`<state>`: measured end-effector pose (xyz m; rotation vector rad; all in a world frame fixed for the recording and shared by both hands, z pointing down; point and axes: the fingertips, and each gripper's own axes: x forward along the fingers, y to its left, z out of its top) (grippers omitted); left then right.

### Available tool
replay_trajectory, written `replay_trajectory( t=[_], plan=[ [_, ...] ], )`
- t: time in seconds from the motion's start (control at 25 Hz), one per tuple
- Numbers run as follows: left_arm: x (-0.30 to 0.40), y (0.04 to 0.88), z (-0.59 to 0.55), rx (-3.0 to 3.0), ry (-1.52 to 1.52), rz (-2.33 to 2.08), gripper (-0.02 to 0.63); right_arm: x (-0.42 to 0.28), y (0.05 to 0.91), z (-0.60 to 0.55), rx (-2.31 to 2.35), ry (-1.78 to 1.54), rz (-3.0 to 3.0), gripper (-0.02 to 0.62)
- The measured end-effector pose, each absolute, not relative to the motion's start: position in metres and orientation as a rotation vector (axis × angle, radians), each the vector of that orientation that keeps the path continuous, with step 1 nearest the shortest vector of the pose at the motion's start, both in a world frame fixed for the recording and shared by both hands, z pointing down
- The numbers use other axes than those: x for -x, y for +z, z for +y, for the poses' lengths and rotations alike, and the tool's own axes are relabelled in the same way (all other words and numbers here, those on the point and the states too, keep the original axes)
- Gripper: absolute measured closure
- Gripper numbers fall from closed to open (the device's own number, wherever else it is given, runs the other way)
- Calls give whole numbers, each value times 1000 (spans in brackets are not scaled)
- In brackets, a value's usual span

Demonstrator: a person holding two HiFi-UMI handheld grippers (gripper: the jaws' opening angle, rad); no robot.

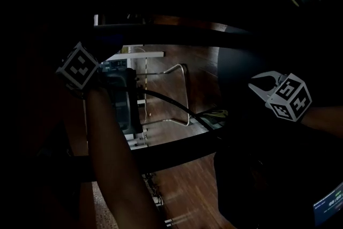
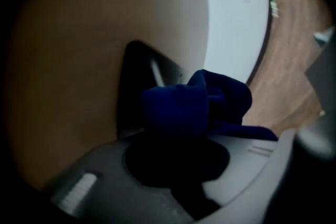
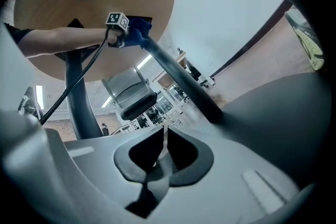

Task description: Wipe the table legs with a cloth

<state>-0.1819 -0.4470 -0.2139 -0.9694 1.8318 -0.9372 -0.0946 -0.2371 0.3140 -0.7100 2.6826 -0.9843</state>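
**Left gripper view.** The left gripper [image 2: 178, 139] is clamped shut on a bunched blue cloth [image 2: 194, 105]. The cloth sits against a dark fitting [image 2: 137, 86] on the underside of the tan table top [image 2: 73, 60]. Judgement: the wipe is best run from this joint down along the leg. The cloth should be wrapped round the bar and kept pressed, with the grip not slackened.

**Right gripper view.** The right gripper [image 3: 163, 147] has its jaws together on nothing and is held low, well apart from the work. The cloth is at the upper end of a slanted dark leg [image 3: 178, 78], near the table top's edge. A second leg [image 3: 79, 97] stands near. A cable [image 3: 55, 103] trails from the left gripper across it and may snag. An office chair [image 3: 128, 94] stands beyond.

**Head view.** Very dark. A metal chair frame [image 1: 182, 94] stands on the wooden floor [image 1: 182, 190] past the legs. Poor light will hinder checking the result.
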Motion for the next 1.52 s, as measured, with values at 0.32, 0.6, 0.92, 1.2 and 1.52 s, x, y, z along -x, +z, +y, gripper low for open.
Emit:
replay_trajectory(
  t=[0.32, 0.6, 0.92, 1.2, 1.52],
  plan=[
    [262, -192, -443, 1390, -219, 2301, 557, 92, 328, -242, 736, -1066, 2658, 569],
    [303, -80, -467, 1644, -83, 2446, 557, 82, 340, -253, 787, -1080, 2653, 569],
    [316, 90, -487, 1775, -316, 2558, 560, 89, 344, -254, 789, -1106, 2642, 569],
    [317, 234, -487, 1867, -489, 2616, 560, 92, 344, -257, 787, -1099, 2643, 569],
    [300, 358, -472, 2000, -772, 2679, 564, 83, 332, -258, 788, -1091, 2628, 569]
  ],
)
